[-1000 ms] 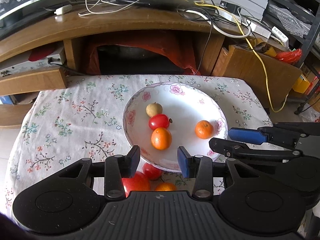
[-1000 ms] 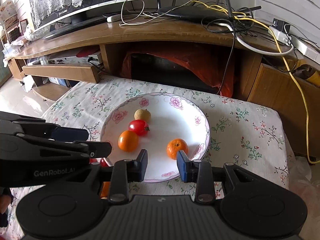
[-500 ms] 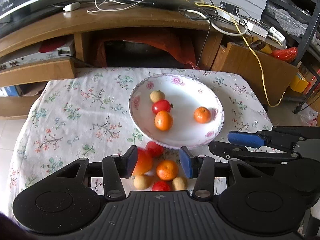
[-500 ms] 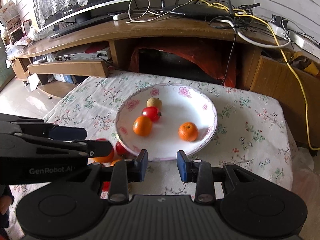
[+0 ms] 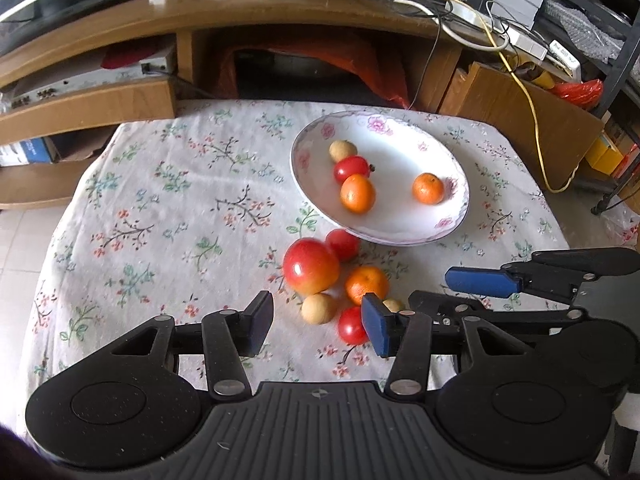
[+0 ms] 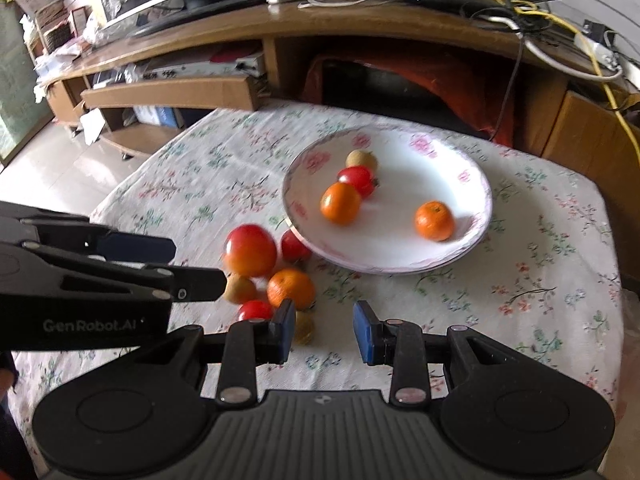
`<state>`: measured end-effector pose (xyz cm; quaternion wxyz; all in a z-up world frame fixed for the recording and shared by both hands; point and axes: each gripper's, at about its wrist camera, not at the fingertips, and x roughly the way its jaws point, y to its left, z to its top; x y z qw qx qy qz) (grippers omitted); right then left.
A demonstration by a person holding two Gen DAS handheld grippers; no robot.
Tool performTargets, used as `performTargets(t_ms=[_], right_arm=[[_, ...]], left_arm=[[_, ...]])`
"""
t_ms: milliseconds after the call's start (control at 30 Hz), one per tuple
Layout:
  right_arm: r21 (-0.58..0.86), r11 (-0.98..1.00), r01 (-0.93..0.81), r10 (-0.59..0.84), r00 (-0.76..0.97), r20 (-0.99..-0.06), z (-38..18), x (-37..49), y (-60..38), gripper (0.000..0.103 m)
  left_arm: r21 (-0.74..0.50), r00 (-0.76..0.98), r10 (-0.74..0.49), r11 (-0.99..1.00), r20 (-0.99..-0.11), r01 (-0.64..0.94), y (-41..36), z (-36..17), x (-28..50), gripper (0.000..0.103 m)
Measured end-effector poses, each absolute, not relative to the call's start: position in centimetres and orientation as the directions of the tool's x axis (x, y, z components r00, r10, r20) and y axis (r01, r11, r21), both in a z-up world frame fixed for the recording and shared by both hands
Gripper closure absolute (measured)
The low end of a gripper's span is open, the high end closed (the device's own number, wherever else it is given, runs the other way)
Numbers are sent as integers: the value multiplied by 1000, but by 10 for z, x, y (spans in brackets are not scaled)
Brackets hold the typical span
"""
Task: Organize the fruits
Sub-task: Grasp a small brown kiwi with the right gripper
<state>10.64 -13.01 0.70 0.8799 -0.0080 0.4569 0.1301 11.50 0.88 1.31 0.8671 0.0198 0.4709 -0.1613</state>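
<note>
A white floral plate (image 5: 456, 196) (image 6: 476, 184) holds a longan, a red tomato and two oranges (image 5: 357, 193). On the cloth in front of it lie a big red apple (image 5: 311, 266) (image 6: 250, 250), a small tomato (image 5: 343, 244), an orange (image 5: 367, 284) (image 6: 291, 289), a longan (image 5: 319, 309) and another tomato (image 5: 352, 330). My left gripper (image 5: 318, 326) is open and empty, just short of this pile. My right gripper (image 6: 324, 330) is open and empty to the right of the pile; it also shows in the left wrist view (image 5: 480, 292).
The low table wears a floral cloth (image 5: 168, 216). Behind it stands a wooden TV bench (image 5: 280, 12) with cables, a pulled-out drawer (image 5: 88, 106) at left and a wooden box (image 5: 516, 120) at right. Tiled floor (image 6: 52, 160) lies to the left.
Both grippers have drawn back and up from the plate. The loose fruit in front of the plate, hidden before, has come into view. Both stayed open.
</note>
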Motion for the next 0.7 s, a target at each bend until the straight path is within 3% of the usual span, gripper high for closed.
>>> performTargets(t_ms=[567,700], right_arm=[[122,949,-291,257,485,-836,-19,126,-116,70],[117,947,-300,253,470,-845,-22,124,-117,75]], left_arm=[[-151,476,-262,954,-839,260,28,4,121,41],[-155,469,-271,950,-840,272,24,3,121,40]])
